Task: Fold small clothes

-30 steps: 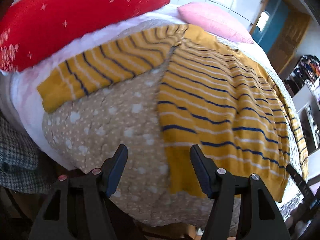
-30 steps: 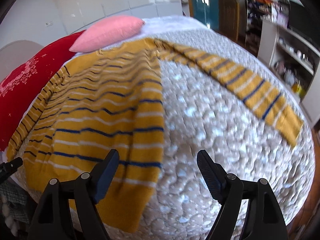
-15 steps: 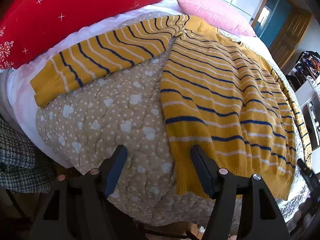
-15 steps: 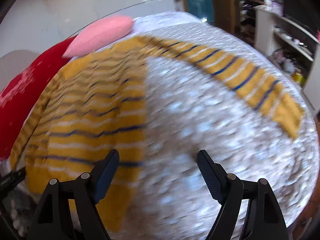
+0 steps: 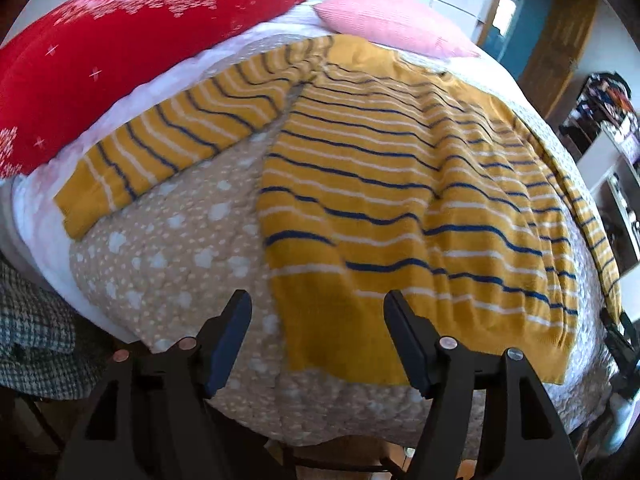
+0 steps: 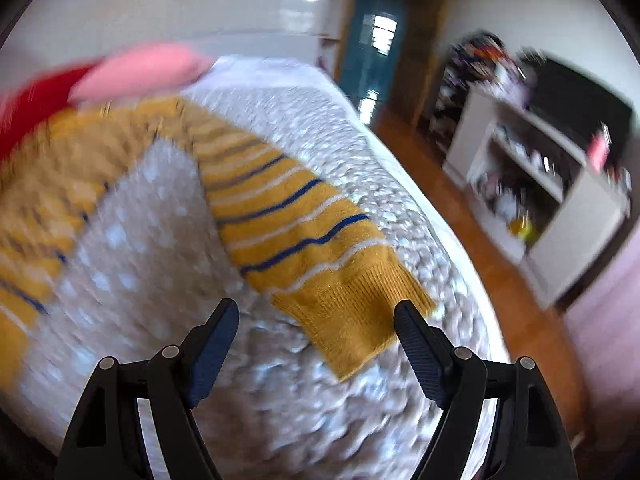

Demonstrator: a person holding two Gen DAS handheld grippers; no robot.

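Observation:
A mustard-yellow sweater with blue and white stripes [image 5: 400, 184] lies flat on the bed, sleeves spread out. My left gripper [image 5: 318, 336] is open and empty, hovering just before the sweater's bottom left hem corner. Its left sleeve [image 5: 168, 148] stretches toward the red pillow. In the blurred right wrist view, my right gripper [image 6: 316, 340] is open and empty, right in front of the cuff [image 6: 352, 312] of the right sleeve [image 6: 280, 208].
The bed has a beige dotted quilt [image 5: 168, 264]. A red pillow [image 5: 120, 48] and a pink pillow [image 5: 392, 20] lie at the head. A checked cloth [image 5: 32, 332] hangs at the left. White shelves [image 6: 540, 184] and wooden floor [image 6: 520, 312] are right of the bed.
My right gripper has swung right, from the sweater's hem to the right sleeve cuff. My left gripper has shifted a little right, toward the hem corner. Both stay open.

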